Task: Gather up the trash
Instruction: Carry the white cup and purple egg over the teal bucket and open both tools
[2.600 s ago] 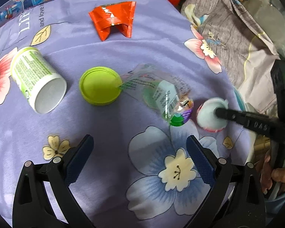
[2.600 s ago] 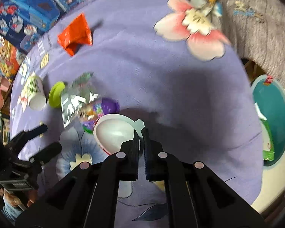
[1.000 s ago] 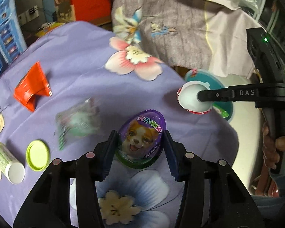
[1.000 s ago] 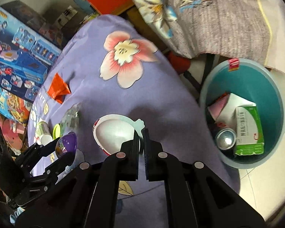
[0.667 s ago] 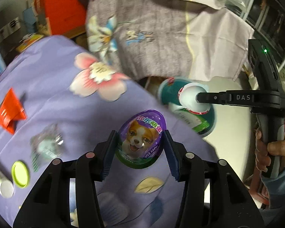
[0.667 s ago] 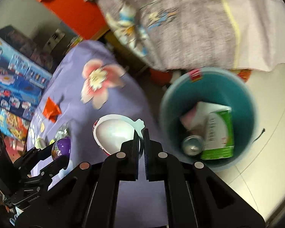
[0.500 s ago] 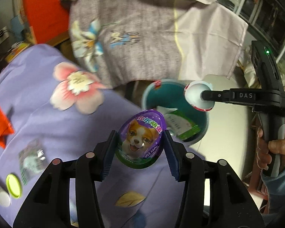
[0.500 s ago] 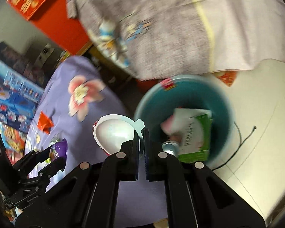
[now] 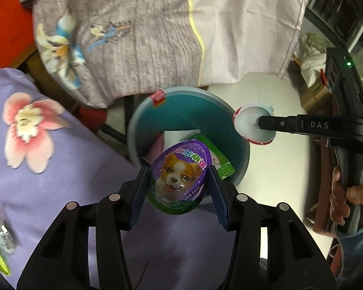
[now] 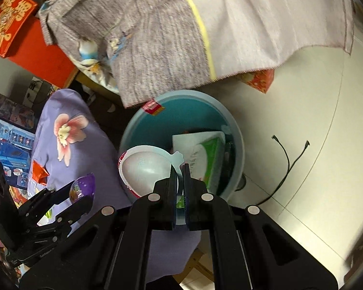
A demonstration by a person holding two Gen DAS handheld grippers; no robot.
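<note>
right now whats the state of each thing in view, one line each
left tool: shut on the purple egg shell
purple egg shell: held upright over the cloth's edge, beside the bin
right tool: shut on the white egg half
white egg half: held by its rim tab, hollow side showing
teal bin: open, on the floor, with a green-and-white box inside
</note>
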